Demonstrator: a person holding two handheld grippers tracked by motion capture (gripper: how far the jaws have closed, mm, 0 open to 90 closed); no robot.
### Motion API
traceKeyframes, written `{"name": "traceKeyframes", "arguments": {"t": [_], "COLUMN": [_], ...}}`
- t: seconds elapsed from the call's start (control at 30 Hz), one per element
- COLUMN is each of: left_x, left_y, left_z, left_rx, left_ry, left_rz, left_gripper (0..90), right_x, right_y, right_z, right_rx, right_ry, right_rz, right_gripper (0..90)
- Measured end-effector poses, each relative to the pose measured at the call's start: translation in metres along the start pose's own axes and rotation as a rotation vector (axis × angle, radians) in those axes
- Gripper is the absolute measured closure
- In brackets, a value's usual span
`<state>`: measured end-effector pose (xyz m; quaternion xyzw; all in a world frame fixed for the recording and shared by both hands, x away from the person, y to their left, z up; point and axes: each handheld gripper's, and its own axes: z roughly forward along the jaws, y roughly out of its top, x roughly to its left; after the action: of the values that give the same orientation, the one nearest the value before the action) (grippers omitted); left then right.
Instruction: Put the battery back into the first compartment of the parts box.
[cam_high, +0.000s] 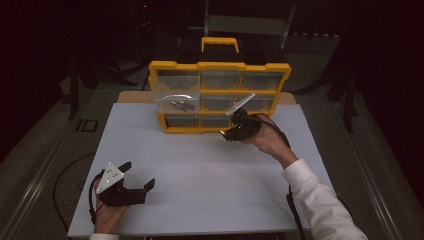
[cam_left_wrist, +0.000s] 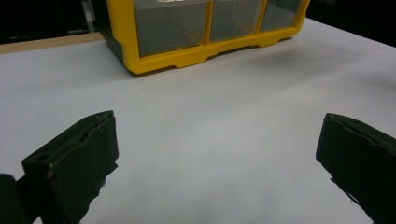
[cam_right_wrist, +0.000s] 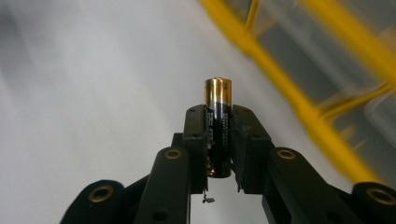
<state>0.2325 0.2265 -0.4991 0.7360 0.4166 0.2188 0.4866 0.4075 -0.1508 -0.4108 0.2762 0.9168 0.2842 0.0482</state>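
Right gripper view: the right gripper (cam_right_wrist: 218, 140) has its jaws clamped on a black-and-gold battery (cam_right_wrist: 218, 122), gold end sticking out past the tips.
There's print down its side, too small for us to read. In the left gripper view, we see the left gripper (cam_left_wrist: 210, 154) spread wide with nothing in it over the white table (cam_left_wrist: 224, 116), facing the yellow organizer (cam_left_wrist: 187, 58). High view adds a pulled-out drawer (cam_high: 176, 102) with two more batteries (cam_high: 181, 105).
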Motion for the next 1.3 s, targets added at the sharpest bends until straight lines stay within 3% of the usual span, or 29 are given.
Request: {"name": "traceKeyframes", "arguments": {"t": [0.4, 0.5, 0.6, 0.67, 0.8, 0.9, 1.03, 1.1, 1.13, 1.2, 1.23, 1.3], "left_x": [0.001, 0.0, 0.0, 0.001, 0.001, 0.001, 0.001, 0.0, 0.0, 0.0, 0.001, 0.001], "left_y": [0.0, 0.0, 0.0, 0.0, -0.001, -0.001, -0.001, -0.001, -0.001, -0.001, -0.002, -0.002], "left_z": [0.001, 0.001, 0.001, 0.0, 0.0, 0.0, 0.0, 0.0, 0.0, 0.0, 0.0, 0.0], "left_rx": [0.001, 0.004, 0.001, -0.001, 0.002, 0.0, 0.008, 0.006, 0.005, 0.007, 0.007, 0.004], "left_ry": [0.001, -0.002, -0.002, -0.001, -0.002, -0.002, -0.004, -0.006, -0.005, -0.006, -0.004, -0.002], "left_rz": [-0.002, 0.0, 0.0, -0.003, -0.001, -0.003, 0.001, 0.004, 0.006, 0.008, 0.003, 0.001], "left_gripper": [0.0, 0.0, 0.0, 0.0, 0.0, 0.0, 0.0, 0.0, 0.0, 0.0, 0.0, 0.0], "right_x": [0.002, 0.003, 0.003, 0.006, 0.013, 0.019, 0.023, 0.025, 0.026, 0.026, 0.019, 0.015], "right_y": [0.058, 0.082, 0.094, 0.112, 0.132, 0.144, 0.158, 0.161, 0.161, 0.16, 0.146, 0.136], "right_z": [-0.062, -0.085, -0.095, -0.105, -0.105, -0.098, -0.085, -0.081, -0.079, -0.078, -0.084, -0.088], "right_rx": [-0.163, -0.226, -0.262, -0.3, -0.335, -0.341, -0.336, -0.358, -0.341, -0.328, -0.345, -0.351], "right_ry": [0.012, 0.007, 0.012, 0.018, 0.035, 0.054, 0.072, 0.085, 0.057, 0.029, 0.0, -0.005], "right_rz": [-0.039, -0.044, -0.043, -0.046, -0.045, -0.047, -0.016, -0.009, -0.006, -0.01, -0.008, -0.007], "right_gripper": [76.7, 76.6, 76.7, 76.6, 76.6, 76.6, 75.5, 38.6, 31.2, 26.6, 17.8, 16.9]}}
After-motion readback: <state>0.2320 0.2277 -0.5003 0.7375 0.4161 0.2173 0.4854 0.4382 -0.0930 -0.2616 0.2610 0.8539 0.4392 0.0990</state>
